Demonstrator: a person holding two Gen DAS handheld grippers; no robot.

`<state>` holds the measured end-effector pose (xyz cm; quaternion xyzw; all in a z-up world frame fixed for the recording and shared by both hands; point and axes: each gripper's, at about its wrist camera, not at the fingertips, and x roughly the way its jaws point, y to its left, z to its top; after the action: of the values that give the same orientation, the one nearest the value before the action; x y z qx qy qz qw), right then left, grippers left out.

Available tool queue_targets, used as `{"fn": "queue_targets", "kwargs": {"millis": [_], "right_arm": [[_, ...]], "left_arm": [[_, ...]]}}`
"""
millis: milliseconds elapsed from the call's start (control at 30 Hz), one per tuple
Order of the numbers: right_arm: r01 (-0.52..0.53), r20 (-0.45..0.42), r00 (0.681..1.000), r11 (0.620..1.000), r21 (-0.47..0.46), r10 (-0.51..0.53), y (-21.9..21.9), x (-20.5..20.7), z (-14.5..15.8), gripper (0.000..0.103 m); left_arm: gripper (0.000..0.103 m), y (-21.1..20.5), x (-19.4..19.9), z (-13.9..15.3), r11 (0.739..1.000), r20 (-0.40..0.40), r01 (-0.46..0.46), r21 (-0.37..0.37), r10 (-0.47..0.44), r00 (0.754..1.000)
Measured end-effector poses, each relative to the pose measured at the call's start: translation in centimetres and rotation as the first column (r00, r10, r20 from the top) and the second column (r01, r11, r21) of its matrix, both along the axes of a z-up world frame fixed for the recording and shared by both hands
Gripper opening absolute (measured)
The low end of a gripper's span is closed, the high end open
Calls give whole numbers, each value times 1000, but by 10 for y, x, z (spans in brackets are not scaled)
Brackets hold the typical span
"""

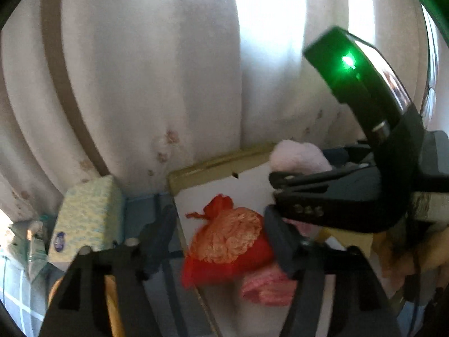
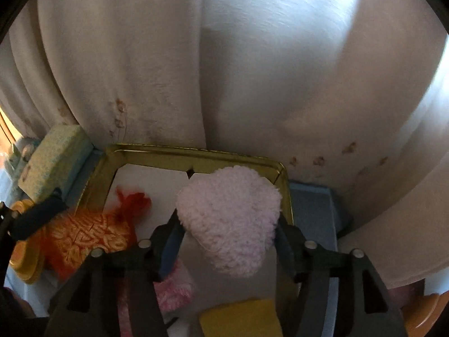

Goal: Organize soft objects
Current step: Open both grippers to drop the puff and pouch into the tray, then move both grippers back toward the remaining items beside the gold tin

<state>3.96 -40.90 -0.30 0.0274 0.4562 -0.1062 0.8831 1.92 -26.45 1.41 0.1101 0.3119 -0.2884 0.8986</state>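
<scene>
Left gripper (image 1: 221, 241): fingers apart around the red-and-gold brocade pouch (image 1: 227, 241), its tied neck pointing up-left, over the gold-rimmed box (image 2: 196, 151). Right gripper (image 2: 227, 233): fingers apart, flanking the fluffy pink heart-shaped cushion (image 2: 230, 219), tip pointing down; contact unclear.

Both grippers (image 1: 219, 241) (image 2: 227, 241) were built from black plastic — round silver screws (image 2: 144, 243) were set in them, and a green light (image 1: 348, 62) glowed.

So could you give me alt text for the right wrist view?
A fluffy pink puff sits between the right tongs over a gold-rimmed tray. A red pouch lies at left, a yellow sponge below, white curtain behind.
</scene>
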Motion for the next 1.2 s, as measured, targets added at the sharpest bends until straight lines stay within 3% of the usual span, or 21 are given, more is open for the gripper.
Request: {"fn": "queue_targets", "kwargs": {"millis": [133,200,367,500,567,600,733,800,933,1033,1133,1200], "right_arm": [[14,31,999,999,50,-16,-11,-9,9,78],[28,48,998,997,67,-31,-13,-17,13,81],[89,104,989,990,110,-100,-19,-43,23,82],[185,211,951,962,199,-227,-25,-77,30,82],[216,290,917,951,220,-275,-18,-93,32,82],[234,354,884,944,233,-306,-12,-108,35,82],[350,554,715,904,244,-426,15,-159,41,83],[428,640,615,877,220,-461,35,-181,39,93],[516,755,479,840,170,-447,66,-202,35,94],[555,804,437,824,113,-403,83,-205,33,95],[563,826,447,826,39,-343,96,-203,29,95],[549,824,455,835,38,-337,98,-199,31,95]], "left_arm": [[90,17,-1,8,996,-39,-21,-89,17,999],[103,26,-7,13,991,-12,-28,-132,27,1000],[103,42,-29,27,983,102,-18,-182,37,994],[103,56,-38,27,981,169,-26,-192,59,984],[103,63,-45,25,982,204,-45,-185,83,975],[103,67,-47,24,982,226,-57,-180,97,969],[103,81,-57,13,975,349,-140,-172,193,917],[103,87,-60,9,970,405,-169,-172,227,886],[103,94,-64,5,965,454,-191,-178,252,855],[103,99,-61,6,964,438,-194,-184,257,861],[103,101,-57,6,960,417,-201,-195,267,869],[103,102,-52,4,959,392,-213,-187,272,879]]}}
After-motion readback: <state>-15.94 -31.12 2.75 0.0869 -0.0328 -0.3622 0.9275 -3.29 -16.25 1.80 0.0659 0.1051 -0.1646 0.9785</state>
